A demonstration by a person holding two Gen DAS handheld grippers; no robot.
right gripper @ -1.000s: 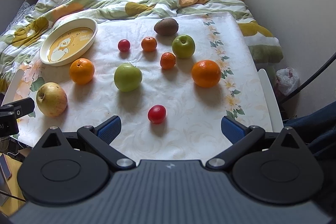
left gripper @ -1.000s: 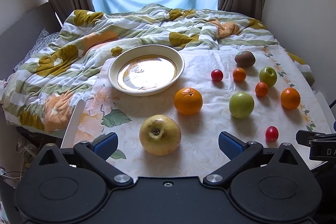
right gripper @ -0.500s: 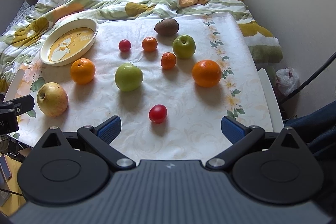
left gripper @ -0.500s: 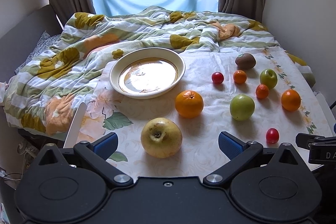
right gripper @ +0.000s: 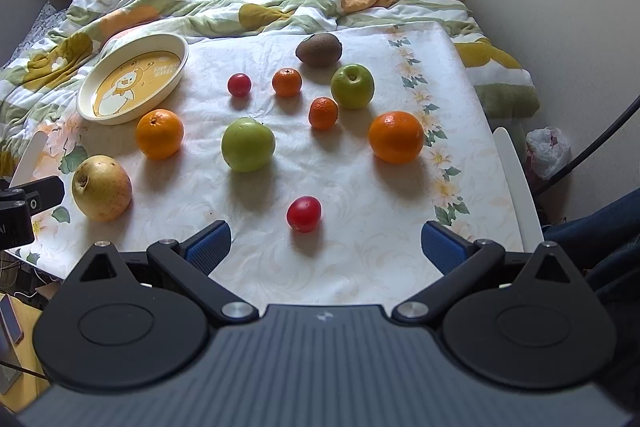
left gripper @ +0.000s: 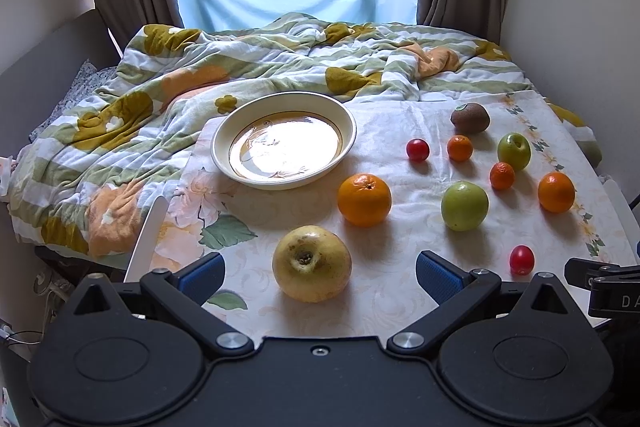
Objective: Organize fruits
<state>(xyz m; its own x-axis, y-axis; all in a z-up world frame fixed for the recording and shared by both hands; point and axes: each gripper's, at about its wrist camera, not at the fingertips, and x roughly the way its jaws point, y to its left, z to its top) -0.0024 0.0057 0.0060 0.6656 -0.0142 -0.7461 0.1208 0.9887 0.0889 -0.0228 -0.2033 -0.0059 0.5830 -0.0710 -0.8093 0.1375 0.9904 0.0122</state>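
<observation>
The plate [left gripper: 352,131] sat empty at the far left of the cloth-covered table [left gripper: 400,287], every fruit lying outside it. The big yellow apple [left gripper: 311,263] lay straight ahead of the left claw [left gripper: 320,273], just in front of its spread, empty fingers, plainly the nearer hand. It was roundish with no real long axis, its dimpled end turned up and towards the claw. The right claw [right gripper: 326,241] hung released too, holding nothing, and the small red tomato [right gripper: 304,213] lay just beyond it, slightly oval, tilted crosswise.
</observation>
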